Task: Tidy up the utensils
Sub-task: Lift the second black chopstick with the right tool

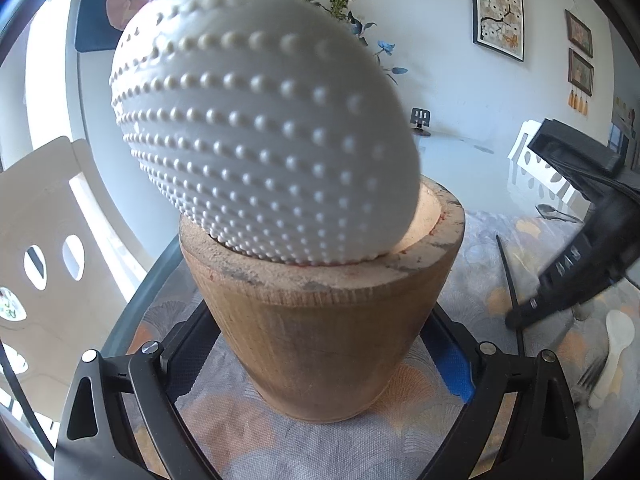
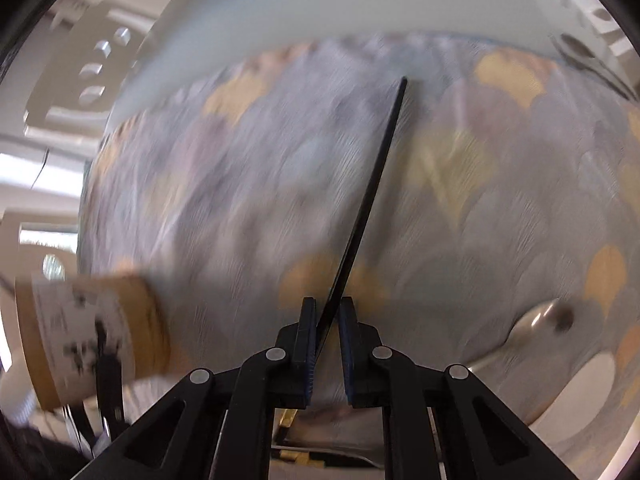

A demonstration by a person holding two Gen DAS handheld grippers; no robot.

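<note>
- Right wrist view: right gripper (image 2: pixel 328 344) nearly closed, blue pads against a thin black stick (image 2: pixel 366 204), apparently a chopstick; grip judged secure, one pad visibly touching, the other just beside it.
- Long axis of stick running from the pads away and slightly rightward, far tip (image 2: pixel 404 79) over the patterned placemat (image 2: pixel 240 168).
- Wooden holder (image 2: pixel 92 336) at near left of the stick, well apart; coming move judged to turn on swinging the stick leftward and standing its axis upright over the opening.
- Metal spoon (image 2: pixel 536 322) at near right; second spoon (image 2: pixel 588 60) at far right.
- Left wrist view: left gripper (image 1: pixel 320 368) spread wide around the base of the wooden holder (image 1: pixel 316 336); contact with the pads not discernible.
- White studded ball (image 1: pixel 264 128) seated in the holder's mouth, blocking most of it.
- Fork (image 1: pixel 588 376) and white spoon (image 1: pixel 616 352) at right on the placemat.
- Right hand nearer the loose utensils.
- Writing: dark print on the holder's label blurred, unreadable; raised marks on the right gripper body illegible.
</note>
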